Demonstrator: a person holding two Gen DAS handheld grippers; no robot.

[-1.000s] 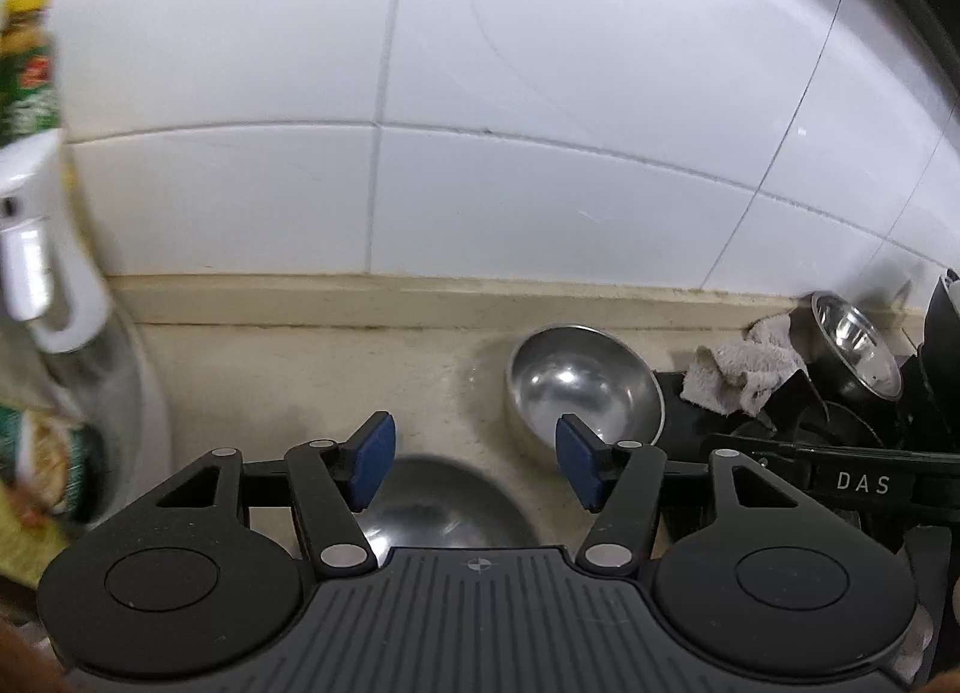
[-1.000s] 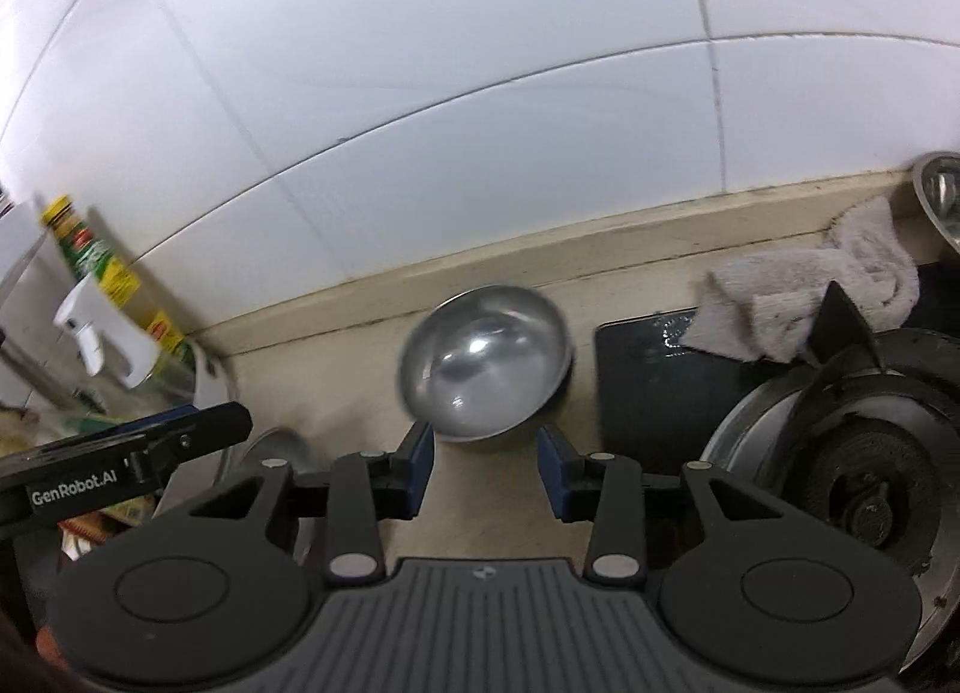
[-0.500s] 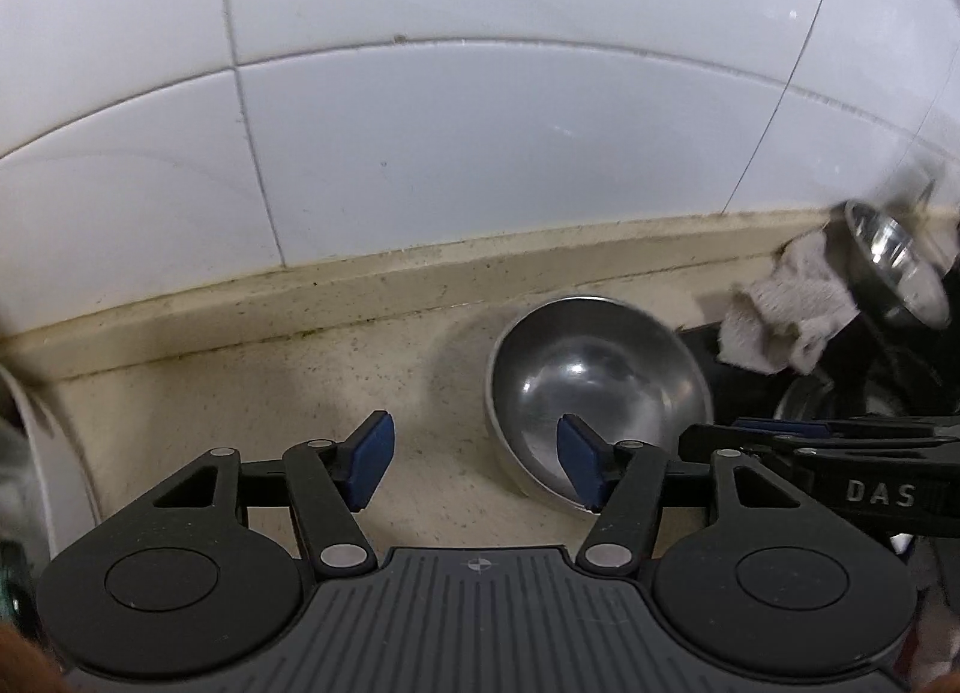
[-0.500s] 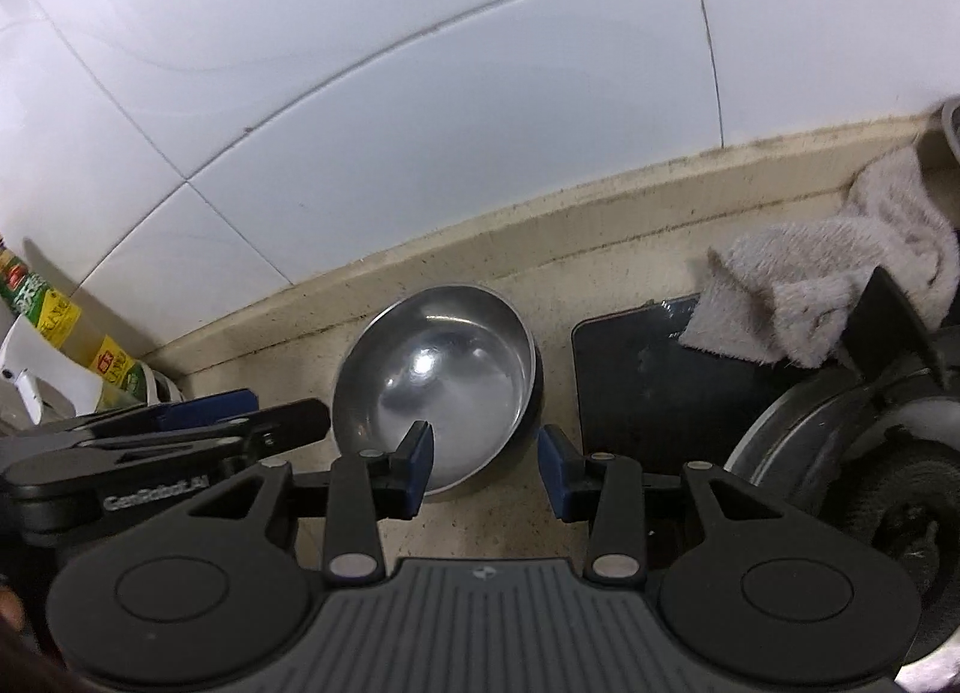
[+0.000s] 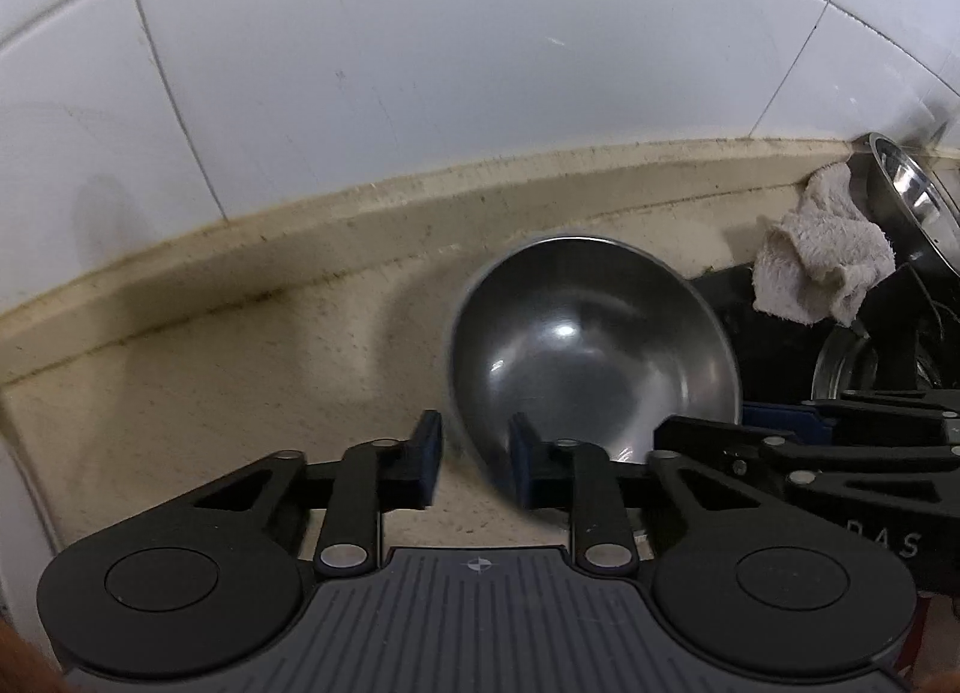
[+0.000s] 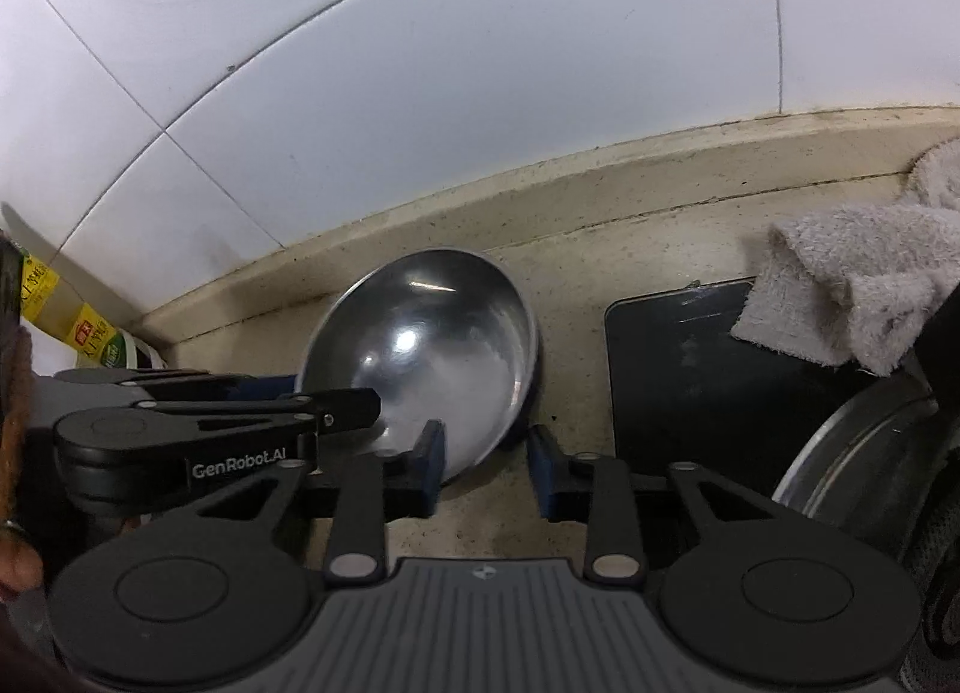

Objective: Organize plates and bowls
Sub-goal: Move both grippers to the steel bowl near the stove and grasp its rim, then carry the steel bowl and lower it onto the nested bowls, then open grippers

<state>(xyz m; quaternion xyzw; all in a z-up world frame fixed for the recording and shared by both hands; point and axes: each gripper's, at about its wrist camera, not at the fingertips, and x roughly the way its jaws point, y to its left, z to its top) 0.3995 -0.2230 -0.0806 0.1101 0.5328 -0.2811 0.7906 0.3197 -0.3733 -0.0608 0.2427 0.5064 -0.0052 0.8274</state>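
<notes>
A steel bowl [image 5: 594, 345] sits on the beige counter by the tiled wall; it also shows in the right wrist view [image 6: 432, 357]. My left gripper [image 5: 474, 462] straddles the bowl's near left rim, right pad inside the bowl and left pad outside, with the jaws narrowed but a gap still visible. My right gripper [image 6: 487, 468] is open at the bowl's near right rim, left pad over the rim and right pad outside on the counter. Each gripper shows in the other's view, the right one [image 5: 840, 441] and the left one [image 6: 228, 411].
A grey rag [image 6: 864, 279] lies on a black stove top [image 6: 678, 375] to the right, next to a burner ring [image 6: 858, 465]. Another steel bowl [image 5: 912, 195] leans behind the rag. Bottles [image 6: 66, 321] stand at the far left. The tiled wall is close behind.
Both grippers have moved forward and down onto the bowl. The left jaws have narrowed around its rim. The bowl now looks larger and closer in both views.
</notes>
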